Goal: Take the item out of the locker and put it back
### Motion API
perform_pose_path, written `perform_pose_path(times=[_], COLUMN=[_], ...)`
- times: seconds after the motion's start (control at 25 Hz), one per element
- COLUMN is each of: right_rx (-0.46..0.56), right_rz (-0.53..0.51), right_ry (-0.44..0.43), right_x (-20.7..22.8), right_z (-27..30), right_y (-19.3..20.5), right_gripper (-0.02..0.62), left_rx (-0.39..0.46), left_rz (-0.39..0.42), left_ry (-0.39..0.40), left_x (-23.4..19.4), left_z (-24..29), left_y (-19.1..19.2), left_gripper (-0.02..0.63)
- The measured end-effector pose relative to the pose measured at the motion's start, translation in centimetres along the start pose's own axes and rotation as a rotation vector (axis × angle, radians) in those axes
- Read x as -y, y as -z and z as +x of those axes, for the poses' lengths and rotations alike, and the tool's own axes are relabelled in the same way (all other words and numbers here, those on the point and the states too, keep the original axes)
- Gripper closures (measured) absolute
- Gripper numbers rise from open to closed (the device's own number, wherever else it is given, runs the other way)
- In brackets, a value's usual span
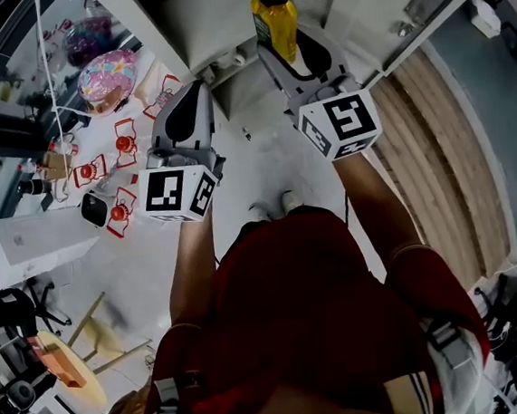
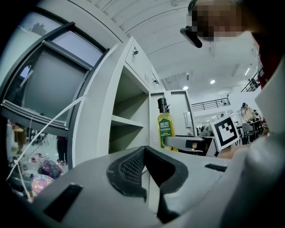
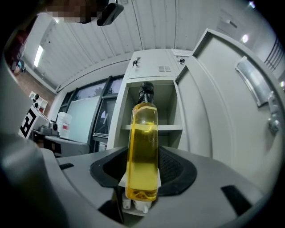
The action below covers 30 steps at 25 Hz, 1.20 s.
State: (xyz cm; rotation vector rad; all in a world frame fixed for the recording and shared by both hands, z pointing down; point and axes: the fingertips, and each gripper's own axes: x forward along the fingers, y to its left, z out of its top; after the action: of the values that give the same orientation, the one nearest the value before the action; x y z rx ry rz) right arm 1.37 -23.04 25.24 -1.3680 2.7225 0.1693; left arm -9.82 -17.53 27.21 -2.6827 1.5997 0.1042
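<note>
The right gripper (image 3: pixel 142 178) is clamped on the lower body of the oil bottle (image 3: pixel 142 151): both jaw pads press against its sides, and the bottle stands upright between them, black cap uppermost and yellow oil filling most of the body. In the left gripper view, the same bottle shows a green label and sits in front of the open locker (image 2: pixel 102 111), outside its compartments and not resting on any shelf. The locker door (image 3: pixel 222 111) stands swung open to the right, and the inner shelf (image 3: pixel 169 128) behind the bottle appears bare in the part that shows. The left gripper (image 2: pixel 144 153) has its jaws together with nothing between them; in the head view it is held beside the right gripper, well apart from the bottle and taking no part in the grip. Judged status: the removal stage is complete, since the bottle is free of the locker and carried by the right gripper alone. Remaining stage: return the bottle through the open door, set its base on the shelf, open the jaws and withdraw. Whether the door must then be closed cannot be determined from the task wording.
</note>
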Motion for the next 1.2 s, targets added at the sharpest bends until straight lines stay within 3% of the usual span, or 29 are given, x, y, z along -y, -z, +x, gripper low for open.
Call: perform_pose_path(times=[1.2], right_rx=[-0.020], right_rz=[0.047], right_ry=[-0.061], right_x=[-0.2], right_z=[-4.8], right_y=[10.9], right_gripper=[0.402], left_rx=[-0.014], left_rz=[-0.029], left_ry=[-0.014], left_x=[2.4], left_z=[-0.2], left_y=[7.1], left_gripper=[0.600])
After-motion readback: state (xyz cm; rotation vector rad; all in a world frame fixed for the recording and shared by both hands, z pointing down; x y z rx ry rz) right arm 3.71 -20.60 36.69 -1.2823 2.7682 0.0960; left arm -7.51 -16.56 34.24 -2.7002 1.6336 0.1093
